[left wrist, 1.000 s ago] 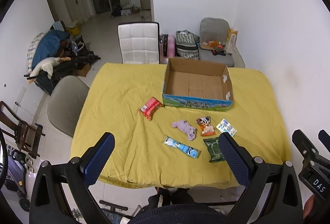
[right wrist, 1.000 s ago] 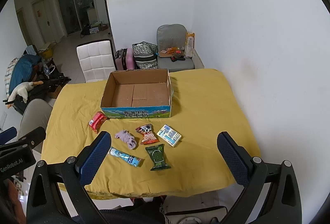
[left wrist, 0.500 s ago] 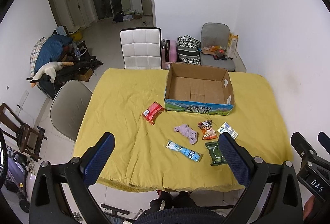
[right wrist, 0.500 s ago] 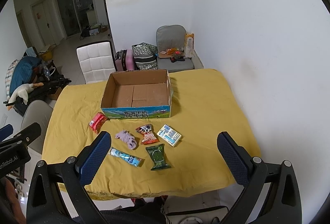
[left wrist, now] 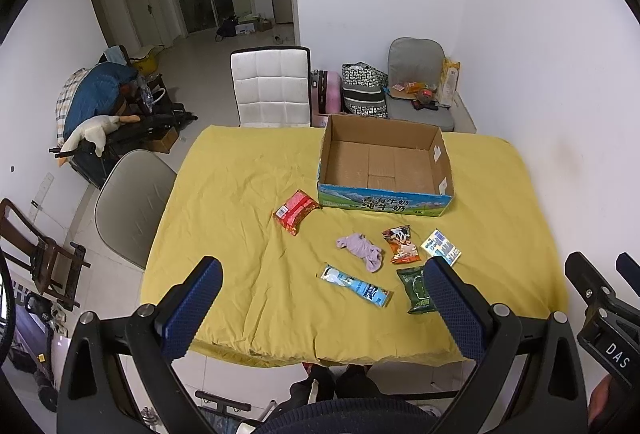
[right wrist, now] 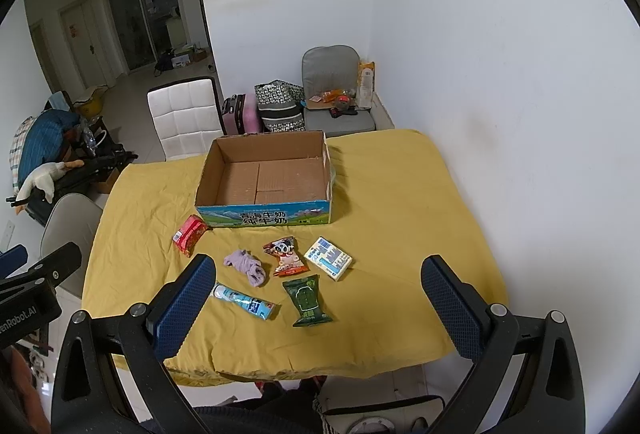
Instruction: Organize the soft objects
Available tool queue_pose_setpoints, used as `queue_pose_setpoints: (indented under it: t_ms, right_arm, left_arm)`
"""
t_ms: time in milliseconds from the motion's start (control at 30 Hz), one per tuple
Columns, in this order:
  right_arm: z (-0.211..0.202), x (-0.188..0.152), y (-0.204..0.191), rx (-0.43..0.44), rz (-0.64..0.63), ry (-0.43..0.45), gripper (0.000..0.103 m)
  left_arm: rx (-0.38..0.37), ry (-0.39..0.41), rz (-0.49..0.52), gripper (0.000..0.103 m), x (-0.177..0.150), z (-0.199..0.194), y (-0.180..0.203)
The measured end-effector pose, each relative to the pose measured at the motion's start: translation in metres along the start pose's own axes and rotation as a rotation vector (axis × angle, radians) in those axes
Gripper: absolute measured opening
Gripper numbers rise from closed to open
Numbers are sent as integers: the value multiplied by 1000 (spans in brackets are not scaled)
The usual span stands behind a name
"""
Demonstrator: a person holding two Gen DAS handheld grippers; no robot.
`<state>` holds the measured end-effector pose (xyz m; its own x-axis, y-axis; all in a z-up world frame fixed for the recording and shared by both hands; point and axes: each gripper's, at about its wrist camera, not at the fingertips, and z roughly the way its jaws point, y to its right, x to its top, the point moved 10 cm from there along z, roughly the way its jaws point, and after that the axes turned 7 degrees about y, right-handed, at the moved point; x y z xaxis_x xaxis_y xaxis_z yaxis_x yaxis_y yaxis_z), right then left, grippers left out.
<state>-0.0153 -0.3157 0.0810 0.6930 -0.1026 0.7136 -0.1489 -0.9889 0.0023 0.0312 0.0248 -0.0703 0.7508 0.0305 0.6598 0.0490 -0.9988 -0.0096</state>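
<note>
six soft packets (right wrist: 307,300), crumpled cloth (right wrist: 247,267), rectangular cardboard box (right wrist: 266,180).

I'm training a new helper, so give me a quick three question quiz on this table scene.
1. True or false: the cardboard box holds nothing.
2. Which item lies nearest the box's left front corner: A) red packet B) green pouch C) purple cloth?
3. Fill in: both the left gripper and the right gripper are ___.

Key: 1 true; 2 A; 3 open.
</note>
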Motion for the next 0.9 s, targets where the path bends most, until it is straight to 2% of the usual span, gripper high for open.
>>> queue_pose_setpoints:
  t_ms: [333,467,567,700,900]
  right_arm:
    - [3,1,0,4,6,-5,103]
    - [21,-2,3,5,28,-35,103]
    - [55,-12,10,11,58,-98,103]
    - [117,-35,18,22,84,-212,103]
    - [229,-95,26,30,86,-393,103]
  left_arm:
    - [-2,-5,-1,103,-1,1,-1]
    - [-10,-34,-16,103,-5,23,-1]
    - [-18,-90,-50,103,-11,58,-1]
    - [-34,-223,-87,103,-29,122,7]
    - [-63,-475,-177,103,-92,225,23]
